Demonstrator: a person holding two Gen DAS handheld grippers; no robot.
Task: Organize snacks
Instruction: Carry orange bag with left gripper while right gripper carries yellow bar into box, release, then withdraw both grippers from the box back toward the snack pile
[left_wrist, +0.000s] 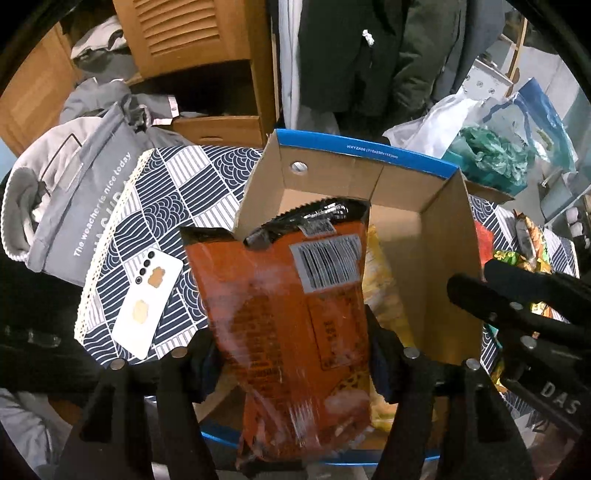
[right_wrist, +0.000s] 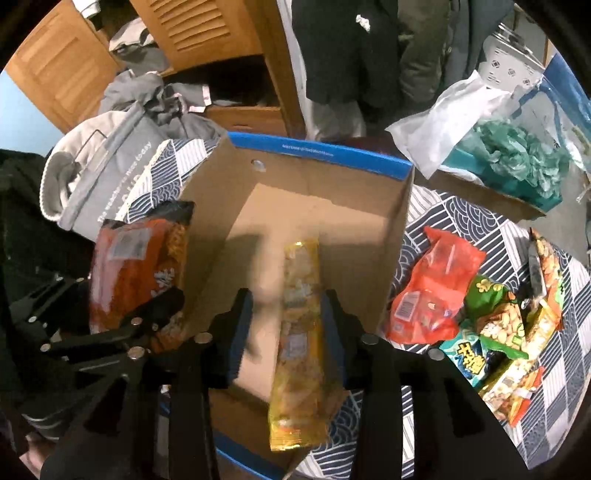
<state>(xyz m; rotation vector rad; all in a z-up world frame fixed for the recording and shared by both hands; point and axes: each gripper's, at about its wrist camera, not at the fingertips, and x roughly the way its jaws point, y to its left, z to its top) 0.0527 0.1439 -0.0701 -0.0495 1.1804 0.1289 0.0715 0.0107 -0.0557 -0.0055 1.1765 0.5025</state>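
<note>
Mid-way through boxing the snacks, by the look of it, both grippers over the cardboard box at once

Left gripper: clamped on the orange snack bag, barcode side up, bag held over the box's left wall, its top reaching over the wall into the box; blurred, so apparently moving

Right gripper: fingers wider than the yellow snack bag between them, a clear gap on the left side, right side hard to judge; reads as open, bag blurred, whether already resting on the box floor or dropping cannot be told

Box standing on the patterned tablecloth, blue-edged rim, only the yellow bag visible inside

More packets waiting on the cloth just right of the box: a red bag, a green bag, and others piled beside them

Off to the left, not part of the job: a white phone lying on the cloth near the orange bag, a grey fabric basket beyond it

Next move, as a judgement: lower the orange bag past the left wall, lay it beside the yellow one, not on top, then release; right gripper free to draw back and reach for the red bag

Risk: orange bag catching on the wall, tipping out toward the phone
</note>
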